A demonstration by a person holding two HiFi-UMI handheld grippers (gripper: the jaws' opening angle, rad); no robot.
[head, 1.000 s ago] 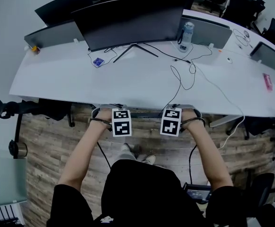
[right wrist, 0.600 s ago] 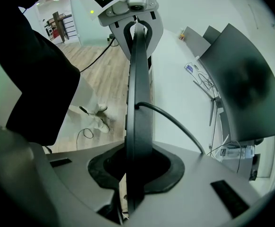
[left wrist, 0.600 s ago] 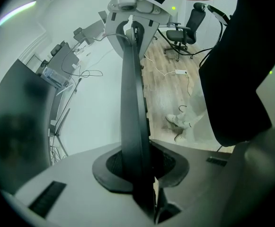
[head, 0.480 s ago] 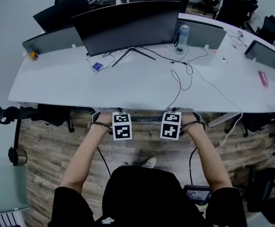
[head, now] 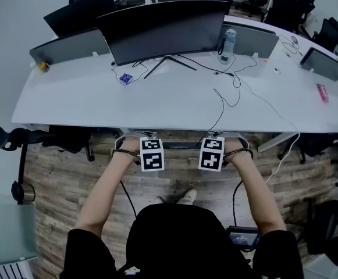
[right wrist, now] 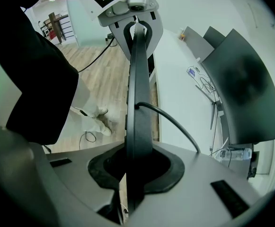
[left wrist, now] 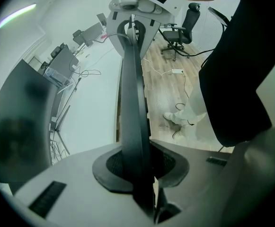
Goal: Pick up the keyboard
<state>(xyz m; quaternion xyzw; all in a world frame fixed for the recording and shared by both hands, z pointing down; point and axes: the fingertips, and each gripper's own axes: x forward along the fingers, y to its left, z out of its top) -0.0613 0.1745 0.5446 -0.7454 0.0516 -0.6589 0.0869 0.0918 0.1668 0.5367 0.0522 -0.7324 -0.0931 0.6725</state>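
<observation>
— Keyboard [head: 179, 146]: where is it?
— Clear of the white desk [head: 157, 106], just in front of its near edge, over the wooden floor [head: 58, 179], spanning both grippers.
— The left gripper [left wrist: 136, 167]?
— Its jaws pinch the keyboard's left end, edge-on.
— And the right gripper [right wrist: 137, 167]?
— Clamped on the right end, where a black cable [right wrist: 170, 120] leaves the keyboard toward the desk.

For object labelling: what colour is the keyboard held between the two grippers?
The keyboard is black, its cable included; it shows best in the right gripper view.
</observation>
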